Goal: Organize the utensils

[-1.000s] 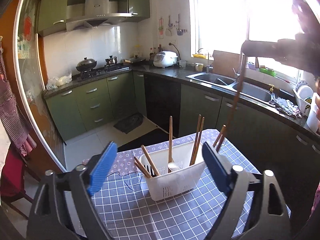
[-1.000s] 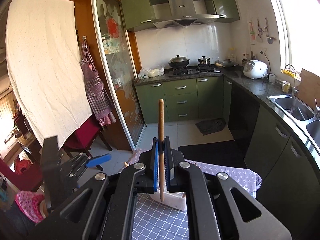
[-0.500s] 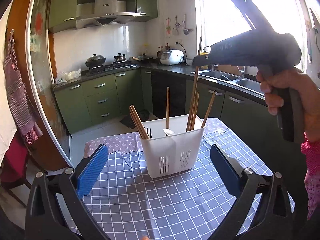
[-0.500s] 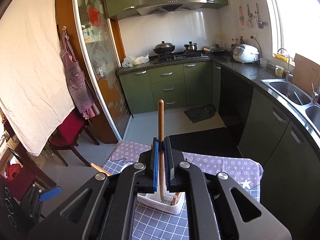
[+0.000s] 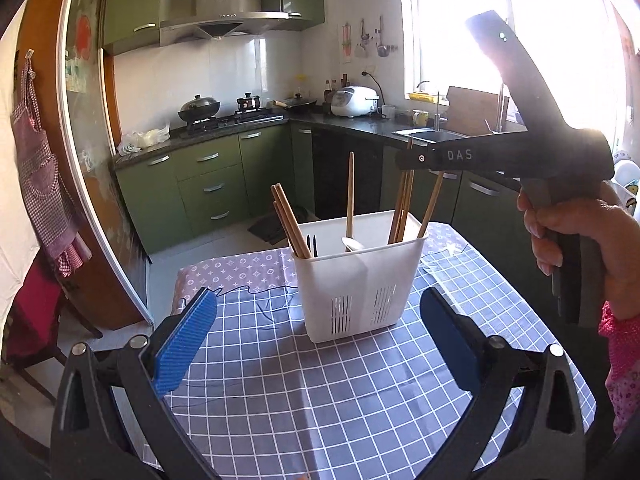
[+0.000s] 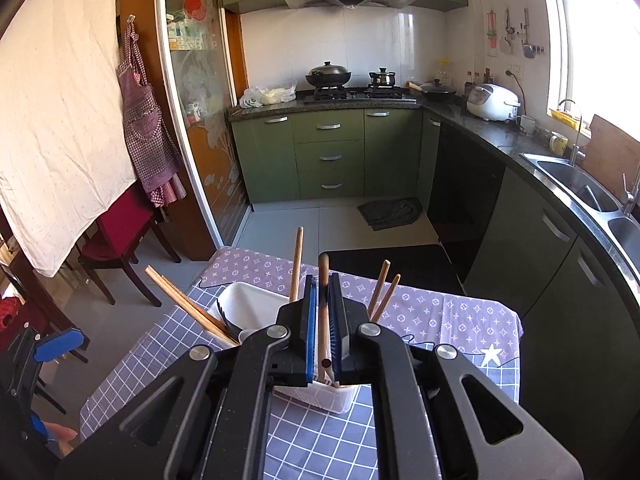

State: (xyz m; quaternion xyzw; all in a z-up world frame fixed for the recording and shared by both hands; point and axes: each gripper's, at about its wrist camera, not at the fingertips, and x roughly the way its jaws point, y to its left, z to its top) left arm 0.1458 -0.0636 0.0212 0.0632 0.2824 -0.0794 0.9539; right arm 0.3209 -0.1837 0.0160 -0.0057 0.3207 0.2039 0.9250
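Note:
A white slotted utensil holder (image 5: 360, 280) stands on the checked tablecloth, with several wooden chopsticks, a spoon and a dark fork in it. My right gripper (image 6: 324, 320) is right above the holder's right compartment (image 6: 320, 394), with the blue pads close on either side of a wooden chopstick (image 6: 323, 304) that reaches down into the holder. In the left wrist view the right gripper (image 5: 408, 158) shows from the side over the holder. My left gripper (image 5: 316, 340) is open and empty, just in front of the holder.
The table (image 5: 320, 400) has a blue checked cloth and a purple patterned strip at the far end. Green kitchen cabinets, a stove and a sink counter (image 6: 560, 168) lie beyond. A red chair (image 6: 120, 236) stands to the left.
My right gripper has come down over the holder and the chopstick has sunk into the right compartment. My left gripper has moved closer to the holder.

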